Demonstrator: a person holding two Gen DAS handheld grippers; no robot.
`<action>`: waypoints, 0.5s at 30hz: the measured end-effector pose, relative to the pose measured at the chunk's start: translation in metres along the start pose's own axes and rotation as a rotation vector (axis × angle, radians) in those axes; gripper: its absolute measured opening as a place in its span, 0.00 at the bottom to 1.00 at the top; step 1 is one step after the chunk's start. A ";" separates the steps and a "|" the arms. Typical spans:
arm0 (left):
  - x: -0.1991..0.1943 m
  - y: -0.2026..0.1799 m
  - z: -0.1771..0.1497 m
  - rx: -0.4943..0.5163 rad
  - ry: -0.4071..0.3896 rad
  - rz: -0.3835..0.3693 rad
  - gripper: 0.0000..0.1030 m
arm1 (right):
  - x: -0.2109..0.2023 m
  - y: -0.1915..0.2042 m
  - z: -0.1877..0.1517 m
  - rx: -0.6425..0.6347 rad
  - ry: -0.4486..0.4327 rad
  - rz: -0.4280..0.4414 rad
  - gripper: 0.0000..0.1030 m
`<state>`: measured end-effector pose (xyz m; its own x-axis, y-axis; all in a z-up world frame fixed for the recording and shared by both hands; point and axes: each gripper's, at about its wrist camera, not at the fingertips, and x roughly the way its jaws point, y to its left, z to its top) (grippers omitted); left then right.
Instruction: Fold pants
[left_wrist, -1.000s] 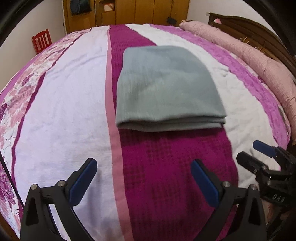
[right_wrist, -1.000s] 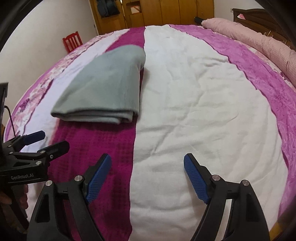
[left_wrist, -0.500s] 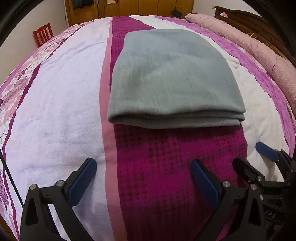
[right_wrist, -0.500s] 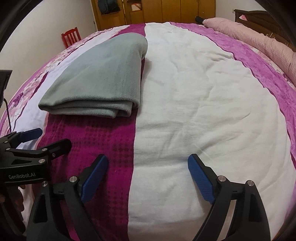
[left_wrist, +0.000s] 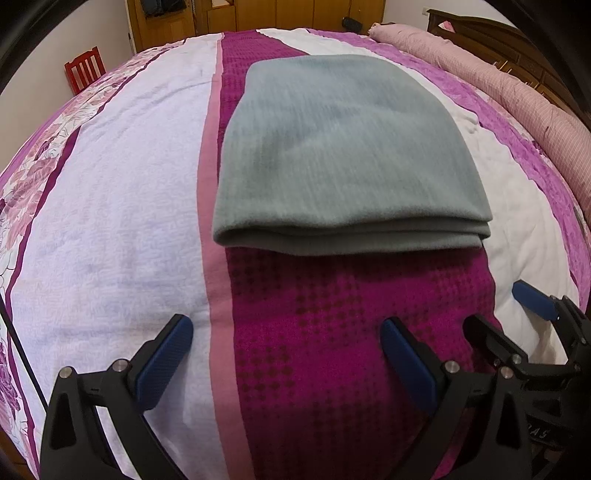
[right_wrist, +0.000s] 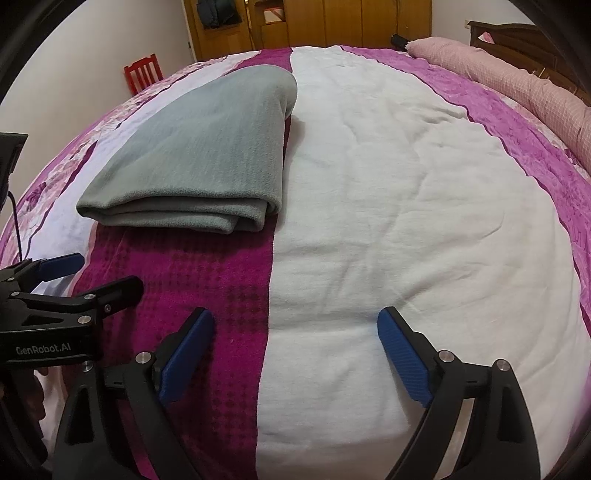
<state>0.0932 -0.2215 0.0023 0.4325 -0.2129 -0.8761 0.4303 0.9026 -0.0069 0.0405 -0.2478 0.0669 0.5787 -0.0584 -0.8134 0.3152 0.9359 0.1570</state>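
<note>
Two grippers hover low over the bed, both with jaws spread wide and nothing between them. The left gripper (left_wrist: 286, 354) hangs above the dark magenta stripe (left_wrist: 332, 332) of the bedspread (left_wrist: 110, 221), its left pad over the white band, its right pad over the magenta. The right gripper (right_wrist: 295, 343) straddles the edge where that magenta stripe meets the broad white band (right_wrist: 424, 203).

And there are the pants (left_wrist: 347, 158), grey, folded into a thick rectangular stack, lying flat on the bedspread beyond both grippers, apart from them. From the left view they sit dead ahead, covering the magenta stripe, folded edge facing the camera with several layers showing. From the right view the pants (right_wrist: 199, 155) lie off to the left, and here you get the right-hand corner of the stack, the layers curling round at the near corner.

Each camera catches its partner: the left view shows the right gripper (left_wrist: 506, 310) poking in at the lower right, one blue pad raised; the right view shows the left gripper (right_wrist: 96, 275) at the lower left, with white lettering on its black body.

Only the right view shows the pants' far end rounding over near the white band. Beyond the pants, both views catch a red chair (left_wrist: 85, 69), wooden wardrobe doors (right_wrist: 332, 22), and a long pink bolster (left_wrist: 498, 81) along the bed's right side by a dark headboard (right_wrist: 517, 37).
</note>
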 end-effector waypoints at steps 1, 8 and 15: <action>0.000 0.000 0.000 0.000 0.000 0.000 1.00 | 0.000 0.000 0.000 -0.001 -0.001 0.000 0.90; 0.000 0.000 0.000 0.000 0.000 -0.001 1.00 | 0.000 0.001 -0.001 -0.004 -0.005 -0.002 0.92; 0.000 0.000 0.000 -0.001 0.001 -0.001 1.00 | 0.000 0.002 -0.001 -0.005 -0.005 -0.003 0.92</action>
<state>0.0931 -0.2218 0.0024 0.4318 -0.2132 -0.8764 0.4300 0.9028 -0.0077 0.0404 -0.2457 0.0666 0.5813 -0.0634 -0.8112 0.3133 0.9375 0.1513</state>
